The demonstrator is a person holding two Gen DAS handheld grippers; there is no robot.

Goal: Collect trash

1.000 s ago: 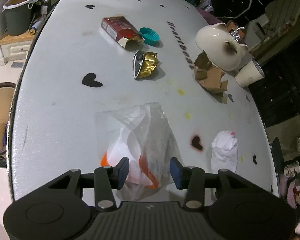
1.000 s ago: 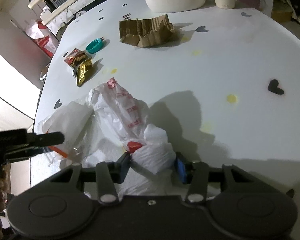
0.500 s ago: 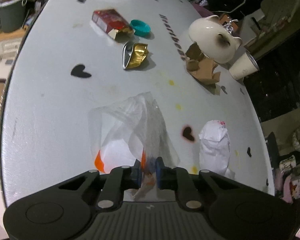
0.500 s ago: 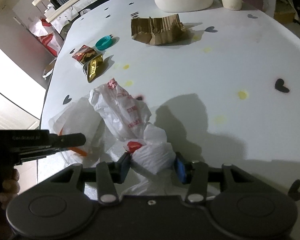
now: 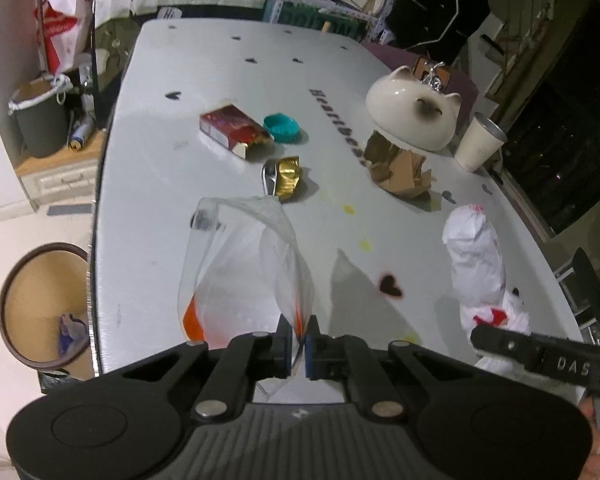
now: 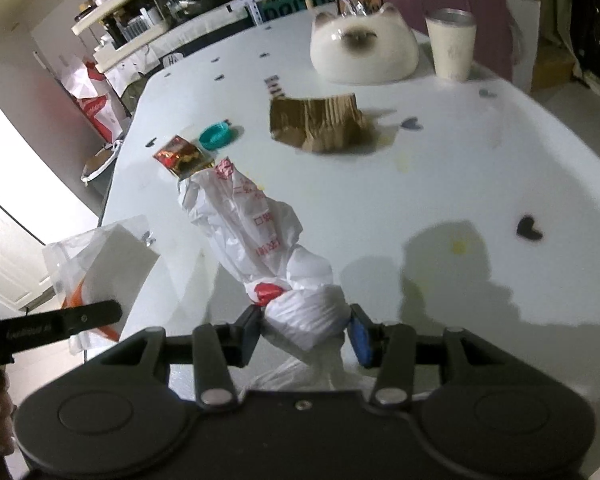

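At the bottom centre of the left wrist view, the left gripper [image 5: 298, 344] is clenched on a thin fold of a clear plastic bag [image 5: 236, 264] with orange print at its lower corners; the bag billows up and away from the blue pads toward the middle of the frame, over the white worktop [image 5: 148, 184].

In the right wrist view, the right gripper [image 6: 306, 330] grasps the knotted end of a crumpled white plastic bag [image 6: 252, 232] with red lettering, its pads pressed on either side of the bunched knot at the lower centre. The bag's body stretches from there toward the upper left.

Beyond the clear bag in the left view, a crushed gold wrapper [image 5: 286, 178] lies at centre frame. Above it, a red carton [image 5: 232, 130] lies with a teal lid [image 5: 282, 128] just to its right. Torn brown cardboard [image 5: 400, 172] sits to the right of centre, just below a cream cat-shaped bowl [image 5: 414, 114], with a paper cup [image 5: 480, 142] near the right edge.

At the left edge, below the worktop, a round brown-rimmed bin [image 5: 40, 308] stands on the floor with a scrap inside. A dark bucket [image 5: 40, 120] stands in the upper left.
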